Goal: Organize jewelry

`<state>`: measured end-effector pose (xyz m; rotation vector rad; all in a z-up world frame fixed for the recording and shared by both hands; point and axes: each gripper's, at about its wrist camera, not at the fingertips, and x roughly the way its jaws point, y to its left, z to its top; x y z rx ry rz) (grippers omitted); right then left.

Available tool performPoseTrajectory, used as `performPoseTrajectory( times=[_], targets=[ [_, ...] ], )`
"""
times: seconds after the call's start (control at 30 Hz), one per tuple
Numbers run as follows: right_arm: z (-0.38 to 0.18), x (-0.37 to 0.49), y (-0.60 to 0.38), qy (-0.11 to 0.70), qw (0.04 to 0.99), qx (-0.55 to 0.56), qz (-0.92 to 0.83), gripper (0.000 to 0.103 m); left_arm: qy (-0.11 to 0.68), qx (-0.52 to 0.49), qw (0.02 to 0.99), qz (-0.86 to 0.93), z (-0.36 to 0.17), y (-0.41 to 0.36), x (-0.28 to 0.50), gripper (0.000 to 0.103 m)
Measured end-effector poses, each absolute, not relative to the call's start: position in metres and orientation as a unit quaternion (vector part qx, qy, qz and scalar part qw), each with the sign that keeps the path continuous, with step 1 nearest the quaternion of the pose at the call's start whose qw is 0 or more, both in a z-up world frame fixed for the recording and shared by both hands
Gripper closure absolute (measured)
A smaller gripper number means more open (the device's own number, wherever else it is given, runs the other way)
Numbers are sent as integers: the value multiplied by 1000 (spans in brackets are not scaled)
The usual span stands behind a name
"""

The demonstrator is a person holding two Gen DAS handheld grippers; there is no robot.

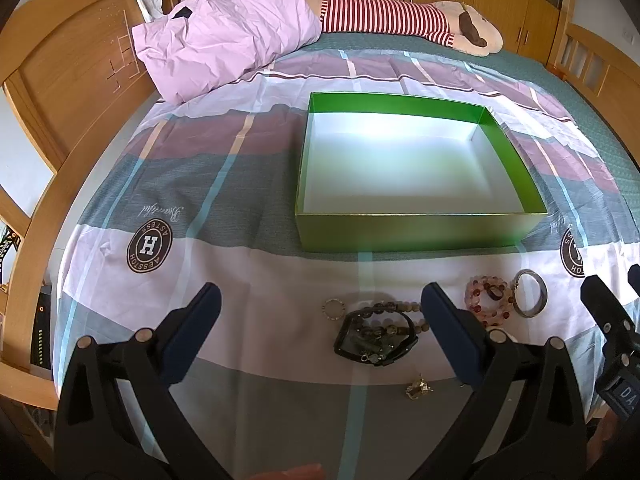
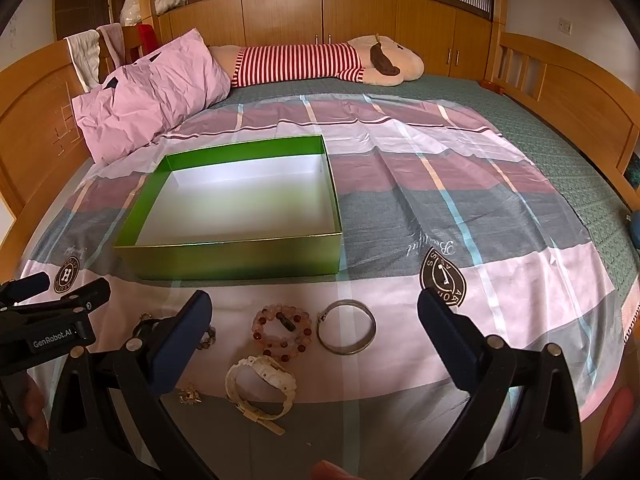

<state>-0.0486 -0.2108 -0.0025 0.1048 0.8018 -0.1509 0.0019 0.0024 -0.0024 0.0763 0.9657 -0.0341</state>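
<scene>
An empty green box (image 1: 420, 232) (image 2: 240, 256) with a white inside sits on the bed sheet. Jewelry lies in front of it: a black watch (image 1: 374, 340), brown bead strands (image 1: 390, 308), a small ring (image 1: 334, 309), a gold trinket (image 1: 418, 389) (image 2: 190, 394), a pink bead bracelet (image 1: 488, 300) (image 2: 282, 332), a silver bangle (image 1: 530, 293) (image 2: 347, 332) and a white watch (image 2: 262, 388). My left gripper (image 1: 320, 312) is open and empty above the black watch. My right gripper (image 2: 316, 320) is open and empty above the pink bracelet and bangle.
A pink pillow (image 1: 228, 36) (image 2: 148, 96) and a striped plush toy (image 1: 404, 16) (image 2: 320, 60) lie at the far end of the bed. Wooden bed frames (image 1: 68, 80) (image 2: 568, 92) rise at the left and right. The patterned sheet (image 2: 460, 184) covers the mattress.
</scene>
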Motion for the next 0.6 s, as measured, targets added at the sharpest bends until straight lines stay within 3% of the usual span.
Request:
performPoseTrajectory(
  times=[0.6],
  targets=[
    [1, -46, -208, 389, 917, 51, -69, 1, 466, 39, 884, -14, -9, 1, 1, 2]
  ],
)
